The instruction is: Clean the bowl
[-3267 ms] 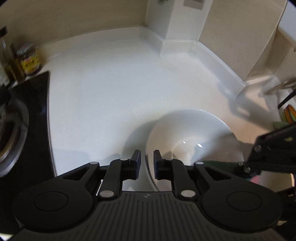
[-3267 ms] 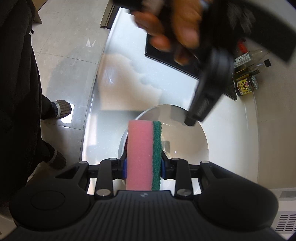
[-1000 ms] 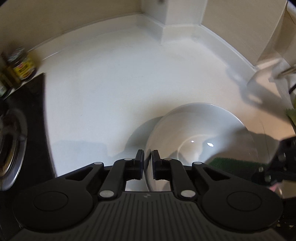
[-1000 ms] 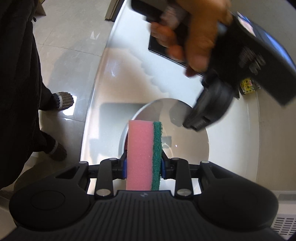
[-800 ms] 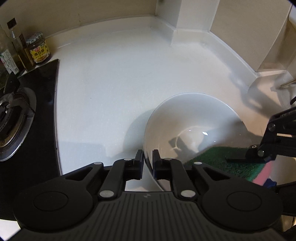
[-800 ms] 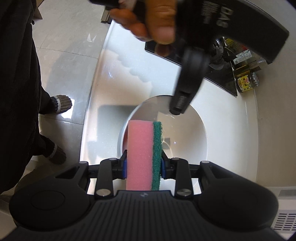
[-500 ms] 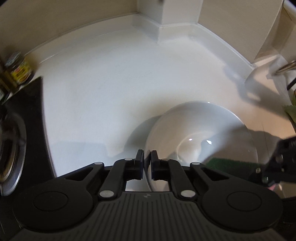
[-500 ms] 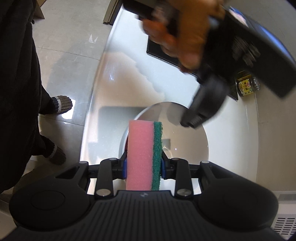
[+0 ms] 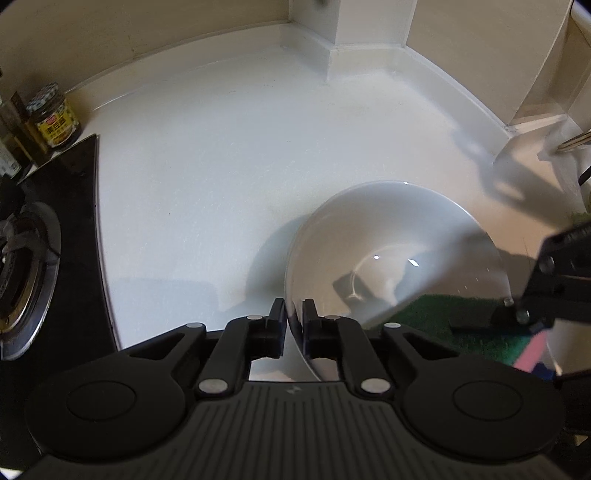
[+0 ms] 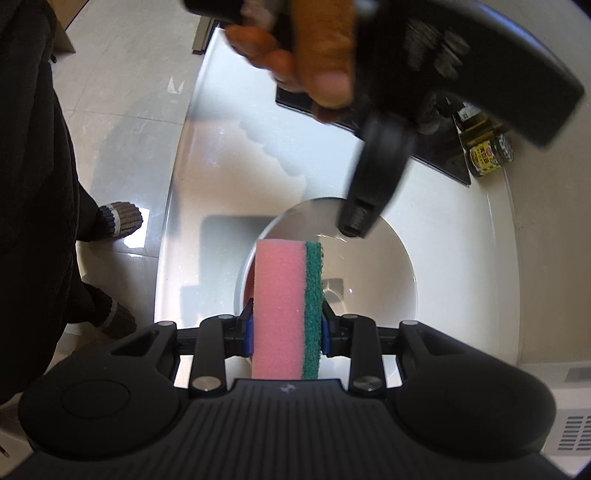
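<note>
A white bowl [image 9: 391,236] sits on the white counter [image 9: 221,155]. My left gripper [image 9: 294,317] is shut on the bowl's near rim, one finger inside and one outside. In the right wrist view the same bowl [image 10: 373,280] lies ahead, with the left gripper [image 10: 356,221] clamped on its far rim under a hand [image 10: 314,48]. My right gripper [image 10: 286,326] is shut on a pink sponge with a green scouring face [image 10: 288,306], held upright over the bowl's near rim. The sponge's green face [image 9: 458,325] rests inside the bowl at lower right in the left wrist view.
A black gas hob [image 9: 40,236] borders the counter on the left, with a yellow-labelled jar [image 9: 55,118] and bottles behind it. A wall corner post [image 9: 365,29] stands at the back. The counter's front edge drops to a tiled floor [image 10: 122,110], where a person's slippered feet [image 10: 120,221] stand.
The left gripper closed on the bowl's rim since 3.3 s ago. It has been rocking the bowl back and forth while the sponge stays pressed inside it.
</note>
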{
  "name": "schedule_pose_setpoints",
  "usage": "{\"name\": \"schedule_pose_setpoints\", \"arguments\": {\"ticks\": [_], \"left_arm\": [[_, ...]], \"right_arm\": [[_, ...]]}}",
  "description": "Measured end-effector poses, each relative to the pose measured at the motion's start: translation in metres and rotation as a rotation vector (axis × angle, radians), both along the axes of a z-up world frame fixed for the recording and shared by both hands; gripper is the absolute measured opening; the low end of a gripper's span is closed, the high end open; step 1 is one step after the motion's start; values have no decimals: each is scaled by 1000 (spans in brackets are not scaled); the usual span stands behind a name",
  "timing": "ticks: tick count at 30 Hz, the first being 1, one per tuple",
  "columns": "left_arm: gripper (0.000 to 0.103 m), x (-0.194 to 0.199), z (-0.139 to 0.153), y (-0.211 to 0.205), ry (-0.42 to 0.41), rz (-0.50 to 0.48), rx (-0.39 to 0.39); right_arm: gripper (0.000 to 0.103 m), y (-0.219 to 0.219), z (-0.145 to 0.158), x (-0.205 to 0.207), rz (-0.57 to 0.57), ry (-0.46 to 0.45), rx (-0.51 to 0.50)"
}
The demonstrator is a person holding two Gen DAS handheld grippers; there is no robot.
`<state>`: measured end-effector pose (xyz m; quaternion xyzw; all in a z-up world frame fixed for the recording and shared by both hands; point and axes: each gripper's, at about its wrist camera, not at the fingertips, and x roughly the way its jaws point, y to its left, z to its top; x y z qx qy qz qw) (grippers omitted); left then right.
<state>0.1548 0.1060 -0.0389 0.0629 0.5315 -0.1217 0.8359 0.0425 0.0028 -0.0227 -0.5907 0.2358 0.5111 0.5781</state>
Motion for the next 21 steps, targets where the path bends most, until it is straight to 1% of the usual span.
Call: {"name": "schedule_pose_setpoints", "arguments": {"ticks": [2,4,6,10,13,15,17,20,21], "left_arm": [[7,16,1,-2,-1,-36,3],[11,31,1,-8,0,-61,4],[12,35,1,-13,2,-61,11],[12,19,5,-5,-7,-12,-5],[12,-6,9,9,-10,41,-49],[13,-10,5,10,-14,41,-62],[13,-7,0,7,-1,35,-50],[9,4,0,-1,5,-8,9],[8,11,0,-3,9,-28,12]], "right_arm": [[27,2,-1,0,-4,-8,2],[28,2,-3,1,-6,-18,-3],[28,3,-5,4,-16,-23,-8],[27,2,-5,5,-23,-16,-6],[27,0,-2,6,-25,-13,1],[27,-2,0,7,-26,-11,5],[27,-2,-1,6,-21,-10,4],[27,-2,-1,4,-4,-14,-3],[27,-2,-1,3,1,-18,-4]]}}
